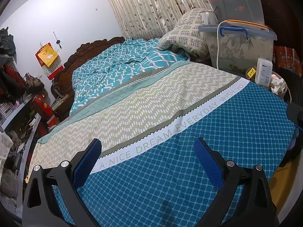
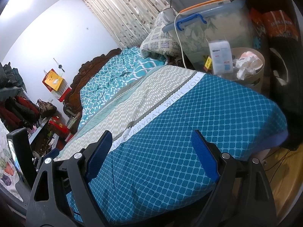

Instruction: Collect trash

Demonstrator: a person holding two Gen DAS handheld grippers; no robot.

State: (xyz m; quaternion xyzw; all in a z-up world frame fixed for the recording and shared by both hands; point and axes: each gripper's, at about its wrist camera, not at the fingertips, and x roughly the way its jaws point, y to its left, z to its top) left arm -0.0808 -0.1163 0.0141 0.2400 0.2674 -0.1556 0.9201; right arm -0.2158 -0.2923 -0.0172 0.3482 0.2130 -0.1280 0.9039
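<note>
A round beige bin [image 2: 259, 71] stands past the bed's far right corner, with crumpled white and pink tissues [image 2: 246, 62] inside it; the left wrist view shows the same bin [image 1: 283, 92] and tissues [image 1: 278, 84]. A white tissue pack [image 2: 220, 56] stands upright beside it, also seen as the pack [image 1: 263, 71]. My left gripper [image 1: 147, 149] hovers open over the blue patterned bedsheet [image 1: 208, 132], nothing between its blue pads. My right gripper [image 2: 151, 141] is open too, empty, above the same sheet [image 2: 189, 113] near the foot of the bed.
Clear plastic storage boxes [image 2: 214, 24] with blue handles are stacked behind the bin, a white cable hanging over them. A folded quilt [image 1: 185, 32] and rumpled teal duvet [image 1: 117, 64] lie toward the carved wooden headboard [image 1: 75, 56]. Cluttered shelves [image 1: 17, 102] line the left side.
</note>
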